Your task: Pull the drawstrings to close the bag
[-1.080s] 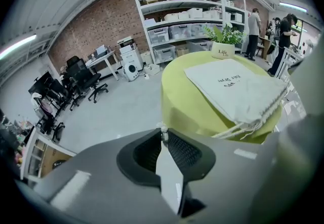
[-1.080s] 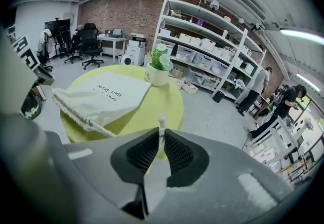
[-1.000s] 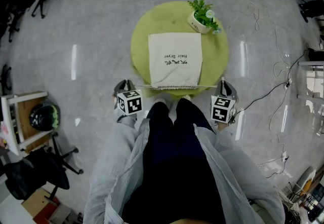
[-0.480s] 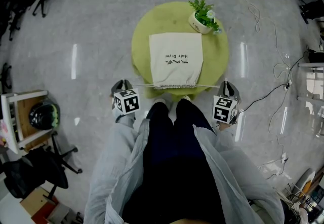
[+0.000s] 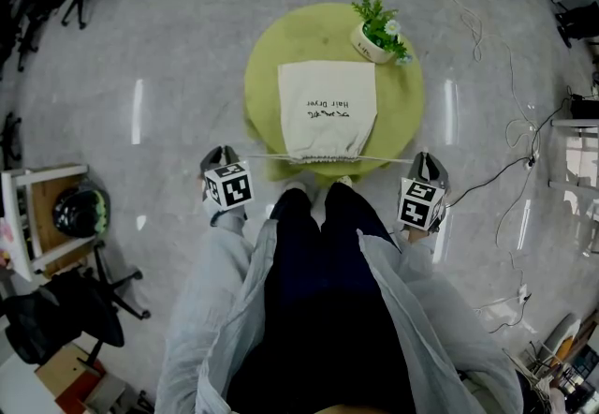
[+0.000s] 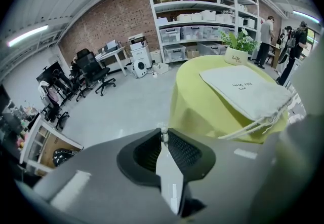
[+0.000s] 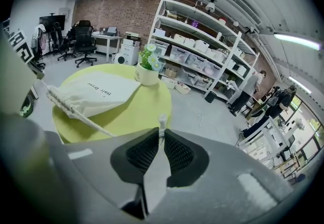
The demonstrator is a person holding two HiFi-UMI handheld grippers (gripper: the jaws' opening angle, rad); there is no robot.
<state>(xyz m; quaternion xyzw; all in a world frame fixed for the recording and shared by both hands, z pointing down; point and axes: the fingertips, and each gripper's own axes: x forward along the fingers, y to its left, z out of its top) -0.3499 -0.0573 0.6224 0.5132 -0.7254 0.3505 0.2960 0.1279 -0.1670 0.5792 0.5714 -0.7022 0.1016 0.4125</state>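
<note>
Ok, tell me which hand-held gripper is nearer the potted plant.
Right. The right hand-held gripper is on the potted plant's side of the table; the left hand-held gripper is across, farther off.

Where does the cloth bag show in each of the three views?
Head view: the bag lies upper centre, on the green table.
Left gripper view: bag right of centre, upper half.
Right gripper view: bag at left, mid-height.
Shared landmark: the potted plant by the bag's far end.
</note>
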